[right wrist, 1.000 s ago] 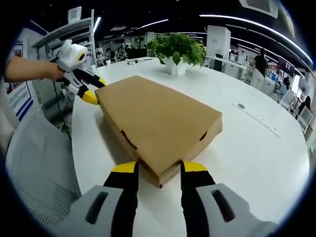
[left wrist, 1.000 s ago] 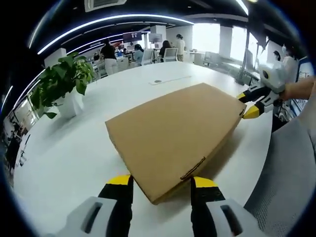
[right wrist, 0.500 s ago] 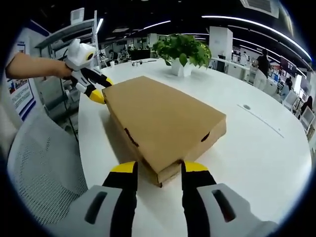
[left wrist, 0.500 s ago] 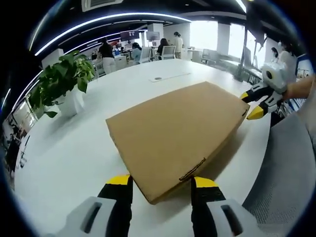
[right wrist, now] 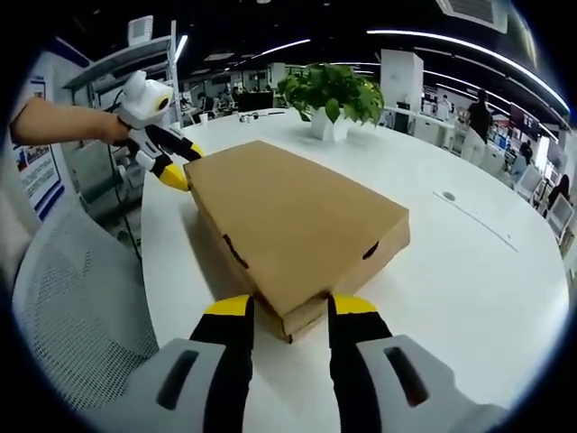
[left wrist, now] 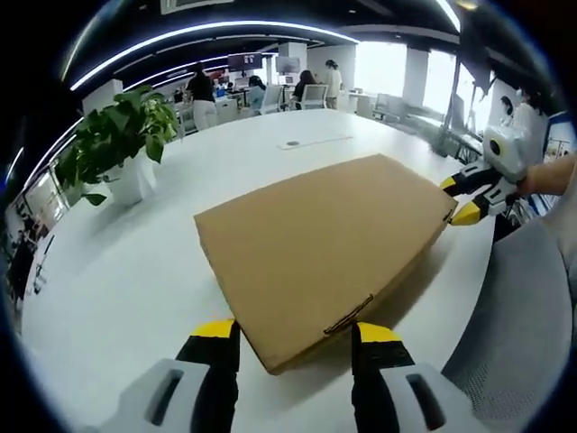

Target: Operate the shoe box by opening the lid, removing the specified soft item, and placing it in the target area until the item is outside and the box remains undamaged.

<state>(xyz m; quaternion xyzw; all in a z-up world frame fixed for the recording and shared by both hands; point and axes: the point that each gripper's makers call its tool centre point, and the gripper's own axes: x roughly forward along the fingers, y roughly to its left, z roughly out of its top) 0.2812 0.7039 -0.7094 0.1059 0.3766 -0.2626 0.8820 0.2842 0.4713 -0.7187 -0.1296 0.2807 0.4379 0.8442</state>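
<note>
The left tongs (left wrist: 293, 336) stood spread wide, a corner of the shoe box (left wrist: 320, 242) between the jaws, though whether they touched the cardboard was hard to tell. The right tongs (right wrist: 287, 311) were likewise spread around the opposite corner. The box lay flat on the white desk (left wrist: 135, 271), lid shut. A potted plant (left wrist: 115, 144) stood well apart, and a mesh chair (right wrist: 77, 307) sat beside the desk edge.
</note>
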